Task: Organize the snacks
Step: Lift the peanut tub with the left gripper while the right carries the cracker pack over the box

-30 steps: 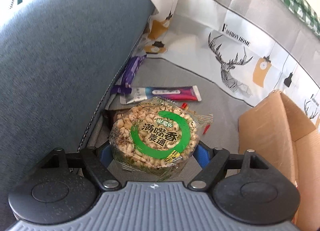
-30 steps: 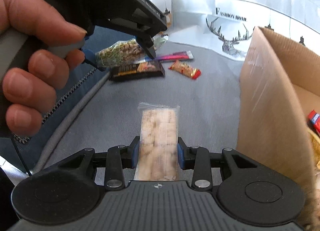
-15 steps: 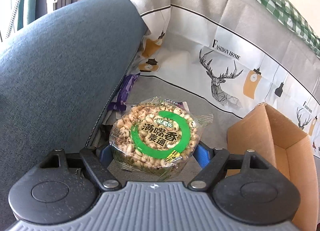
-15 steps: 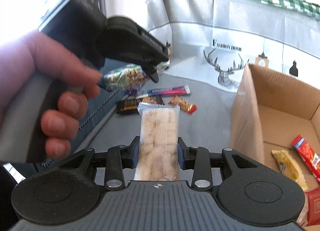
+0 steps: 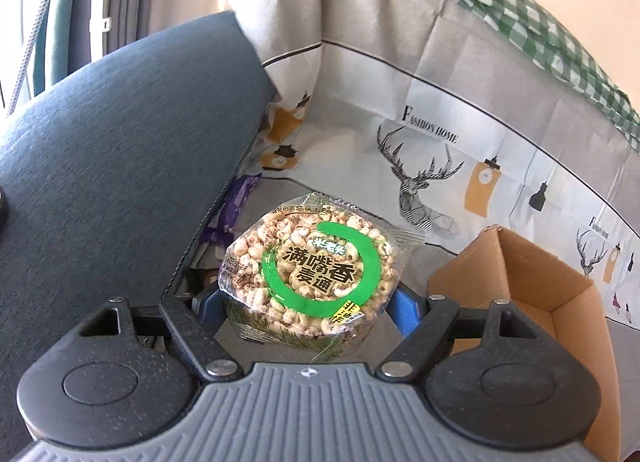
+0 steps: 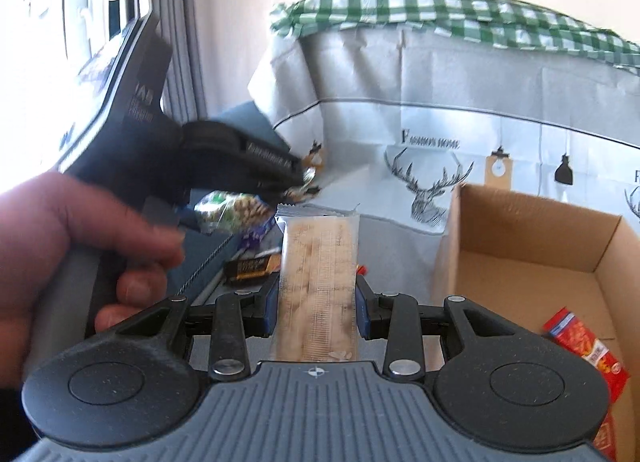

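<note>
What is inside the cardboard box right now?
In the right wrist view the box holds a red snack packet near its right side, on an otherwise bare stretch of floor. The gripper body and near wall cover the box's nearest part.

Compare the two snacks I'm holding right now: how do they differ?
The puffed-grain cake in the left gripper is round with a green ring label; the wafer pack in the right gripper is long, narrow, pale and unprinted. The cake spreads its jaws wide; the wafer pack's sit close. Both are clear-wrapped and lifted off the sofa.
</note>
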Demonstrator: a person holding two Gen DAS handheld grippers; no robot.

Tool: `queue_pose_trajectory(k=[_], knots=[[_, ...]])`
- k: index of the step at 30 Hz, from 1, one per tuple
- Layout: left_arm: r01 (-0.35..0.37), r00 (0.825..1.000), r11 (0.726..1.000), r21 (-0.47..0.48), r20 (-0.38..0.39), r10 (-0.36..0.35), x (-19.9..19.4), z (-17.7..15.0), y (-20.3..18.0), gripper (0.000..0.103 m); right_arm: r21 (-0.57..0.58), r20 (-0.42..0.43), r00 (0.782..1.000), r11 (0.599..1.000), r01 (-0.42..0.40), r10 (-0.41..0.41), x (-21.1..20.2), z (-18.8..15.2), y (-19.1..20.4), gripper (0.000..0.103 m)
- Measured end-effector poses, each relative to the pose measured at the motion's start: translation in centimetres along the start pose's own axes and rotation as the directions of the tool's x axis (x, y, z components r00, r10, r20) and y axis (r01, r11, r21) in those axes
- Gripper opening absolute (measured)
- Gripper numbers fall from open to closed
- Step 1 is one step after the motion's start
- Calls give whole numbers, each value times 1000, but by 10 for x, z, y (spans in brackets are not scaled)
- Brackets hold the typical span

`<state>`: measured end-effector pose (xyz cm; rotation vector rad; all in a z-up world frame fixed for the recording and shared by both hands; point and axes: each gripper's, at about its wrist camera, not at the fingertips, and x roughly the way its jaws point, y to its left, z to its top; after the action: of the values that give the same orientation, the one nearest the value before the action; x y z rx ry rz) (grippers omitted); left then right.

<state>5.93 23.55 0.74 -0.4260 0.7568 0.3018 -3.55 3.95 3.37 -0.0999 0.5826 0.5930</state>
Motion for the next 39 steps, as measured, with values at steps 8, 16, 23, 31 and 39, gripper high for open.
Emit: queue_pose_trajectory(k=[8,16,23,31,39], knots=[[38,997,998,46,62,-41,-5,-2,-31,84,55,57,998,998,29,-32,-15,16,-39,38],[45,987,991,126,148,-64,-8,-7,-68,84,110,77,993,991,80,-89,-15,22,-75,38],[82,973,980,180,200,-118,-7,-14,-110,84,173,91,977,970,173,-190,-15,23,-108,38],[171,931,929,327,254,-261,-12,-36,-164,84,268,91,935,913,309,-343,-17,22,-154,38],[238,903,905,352,263,-339,-4,-47,-180,84,340,71,898,857,388,-435,-20,16,-190,38]])
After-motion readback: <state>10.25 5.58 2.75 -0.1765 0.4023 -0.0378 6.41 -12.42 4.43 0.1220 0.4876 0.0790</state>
